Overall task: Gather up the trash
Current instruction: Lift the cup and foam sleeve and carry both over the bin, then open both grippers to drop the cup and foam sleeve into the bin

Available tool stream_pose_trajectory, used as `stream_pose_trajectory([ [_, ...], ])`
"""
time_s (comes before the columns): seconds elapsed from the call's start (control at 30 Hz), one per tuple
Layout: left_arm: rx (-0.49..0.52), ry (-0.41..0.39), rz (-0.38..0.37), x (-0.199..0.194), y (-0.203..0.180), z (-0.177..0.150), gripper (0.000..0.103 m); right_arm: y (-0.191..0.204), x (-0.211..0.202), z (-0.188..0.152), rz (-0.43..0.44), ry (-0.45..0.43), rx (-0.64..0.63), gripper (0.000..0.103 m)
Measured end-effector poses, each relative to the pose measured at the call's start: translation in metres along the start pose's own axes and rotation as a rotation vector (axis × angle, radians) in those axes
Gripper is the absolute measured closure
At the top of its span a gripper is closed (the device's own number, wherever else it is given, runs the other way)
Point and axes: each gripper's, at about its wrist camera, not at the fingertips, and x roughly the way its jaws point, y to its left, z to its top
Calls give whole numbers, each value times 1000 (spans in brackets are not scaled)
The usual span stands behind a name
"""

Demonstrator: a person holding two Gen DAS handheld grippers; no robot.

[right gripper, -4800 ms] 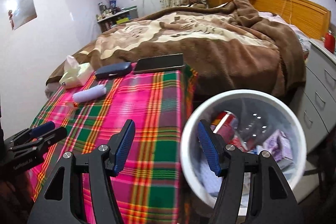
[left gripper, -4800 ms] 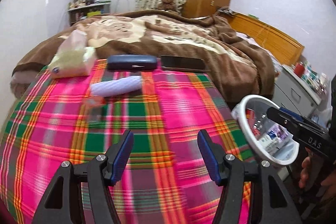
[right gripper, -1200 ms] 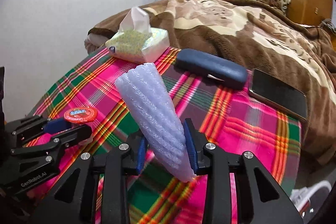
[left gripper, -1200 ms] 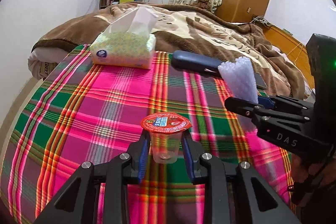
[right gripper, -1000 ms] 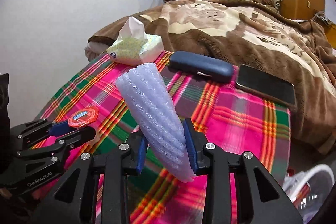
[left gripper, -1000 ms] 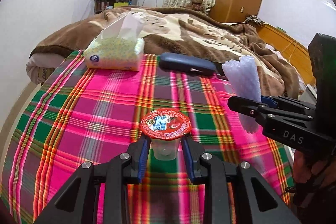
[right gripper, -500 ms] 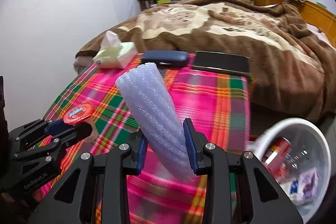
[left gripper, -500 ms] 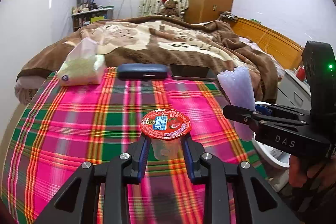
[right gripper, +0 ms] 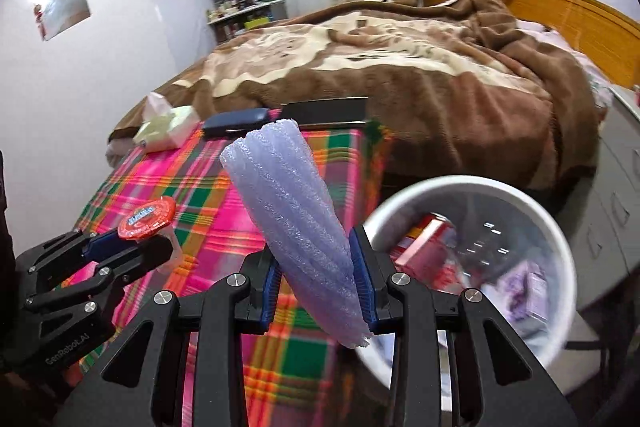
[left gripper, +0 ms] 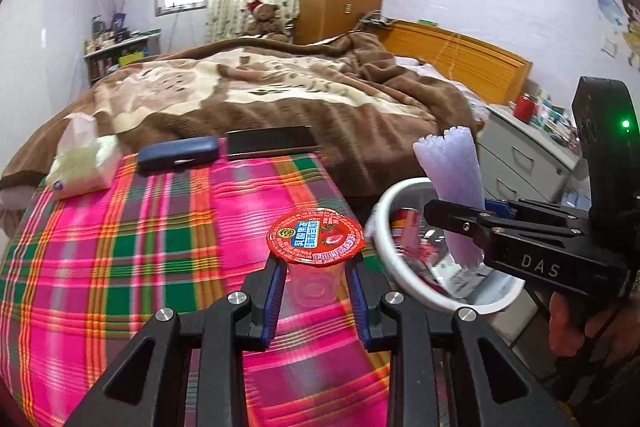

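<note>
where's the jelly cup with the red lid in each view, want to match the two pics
Left wrist view: the jelly cup sits low in the centre, clamped between the left gripper's fingers, red lid facing up.
Right wrist view: the same jelly cup is at the left edge, lid seen edge-on, in the left gripper.
Shared landmark: the white trash bin, right of the cup in both.

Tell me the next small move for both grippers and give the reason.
Probably carry both a little further over the white bin, then open. The right gripper is clamped on the foam sleeve, whose lower end hangs near the bin's rim. The left gripper grips the red-lidded cup, which is over the plaid cloth.
</note>
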Motion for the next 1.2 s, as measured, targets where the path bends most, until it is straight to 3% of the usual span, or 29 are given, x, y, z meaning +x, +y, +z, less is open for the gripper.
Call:
stream_pose_trajectory([
  [0.23,64,12,-89,19,-52,10,73,-40,-15,-7,-100,1,71,69],
  [0.33,87,33,-127,34,-72,14,73,-66,-18,-13,-184,14,112,69],
  [0.57,112,90,-177,71,-106,15,73,-101,-7,-21,-234,83,186,69],
  [0.8,113,139,-183,99,-118,10,73,-113,12,-23,-208,139,211,69],
  [0.87,117,142,-166,103,-119,10,70,-115,15,-23,-204,144,213,65],
  [0.93,110,147,-170,107,-118,9,51,-117,17,-23,-192,154,217,61],
  [0.97,104,149,-172,108,-117,9,48,-117,18,-23,-179,153,221,54],
  [1.03,94,144,-185,107,-114,10,47,-121,16,-24,-169,137,233,40],
  [1.2,94,137,-166,104,-112,10,47,-123,9,-23,-171,109,251,40],
])
